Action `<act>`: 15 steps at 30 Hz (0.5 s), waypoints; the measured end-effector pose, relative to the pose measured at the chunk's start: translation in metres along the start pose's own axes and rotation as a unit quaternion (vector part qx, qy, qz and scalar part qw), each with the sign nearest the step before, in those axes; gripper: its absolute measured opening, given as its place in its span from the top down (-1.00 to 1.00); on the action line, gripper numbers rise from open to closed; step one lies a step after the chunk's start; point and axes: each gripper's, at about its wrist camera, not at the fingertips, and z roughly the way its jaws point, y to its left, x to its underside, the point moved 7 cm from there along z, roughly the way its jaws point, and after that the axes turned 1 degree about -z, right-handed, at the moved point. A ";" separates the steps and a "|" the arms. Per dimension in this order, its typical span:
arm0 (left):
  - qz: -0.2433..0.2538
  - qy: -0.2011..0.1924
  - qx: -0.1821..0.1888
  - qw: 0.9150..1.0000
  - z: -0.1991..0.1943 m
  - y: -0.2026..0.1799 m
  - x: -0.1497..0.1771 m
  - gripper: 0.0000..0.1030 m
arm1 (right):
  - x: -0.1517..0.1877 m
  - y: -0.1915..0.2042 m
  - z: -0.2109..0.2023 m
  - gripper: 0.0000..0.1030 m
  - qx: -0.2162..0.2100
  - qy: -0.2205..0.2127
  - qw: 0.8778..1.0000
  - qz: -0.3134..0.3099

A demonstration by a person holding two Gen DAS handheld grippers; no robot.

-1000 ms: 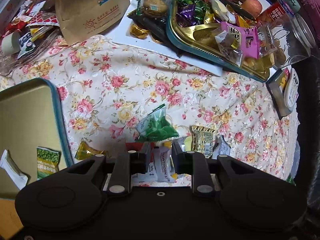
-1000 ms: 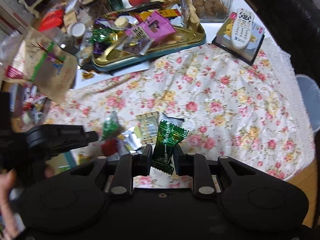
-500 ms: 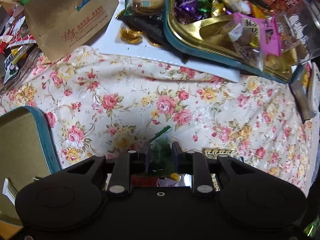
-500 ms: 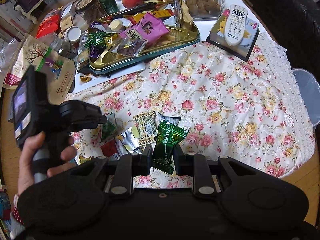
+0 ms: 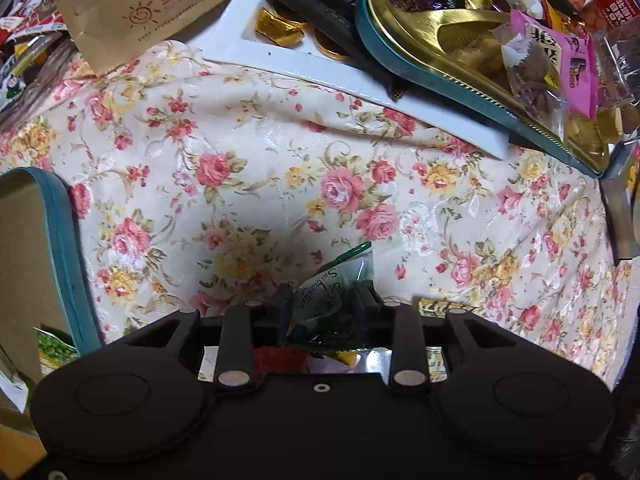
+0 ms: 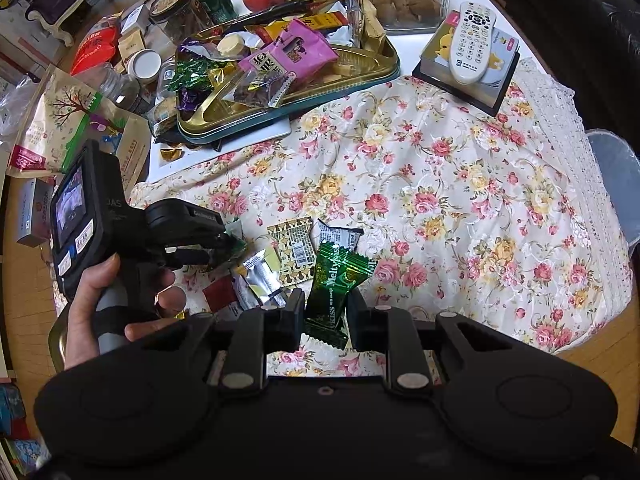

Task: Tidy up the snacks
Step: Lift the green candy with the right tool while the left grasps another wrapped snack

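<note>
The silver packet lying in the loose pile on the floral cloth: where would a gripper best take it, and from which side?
Judging from the right wrist view, grip the silver packet across its narrow width near the middle, coming straight down from above. It lies flat and long on the floral cloth, with a red packet close alongside, so a side approach looks blocked.

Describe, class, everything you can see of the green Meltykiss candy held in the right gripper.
The green Meltykiss candy is a glossy dark-green foil wrapper with gold lettering and crimped, zigzag ends. It stands roughly upright, tilted slightly, above the floral tablecloth. The right gripper has its jaws shut on the lower half; the upper end flares free. Nothing else touches it.
</note>
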 end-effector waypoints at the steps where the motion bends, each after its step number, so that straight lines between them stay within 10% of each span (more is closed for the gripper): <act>1: -0.007 0.001 0.011 1.000 0.000 -0.001 0.000 0.21 | 0.000 0.000 0.000 0.55 0.000 0.001 1.000 0.000; 6: -0.044 -0.016 0.064 0.997 -0.013 -0.001 -0.007 0.21 | 0.000 -0.001 -0.001 0.55 0.002 -0.002 1.000 0.002; 15: 0.012 -0.023 0.013 1.000 0.003 -0.015 -0.004 0.03 | 0.000 0.000 0.000 0.55 0.007 -0.004 1.000 0.002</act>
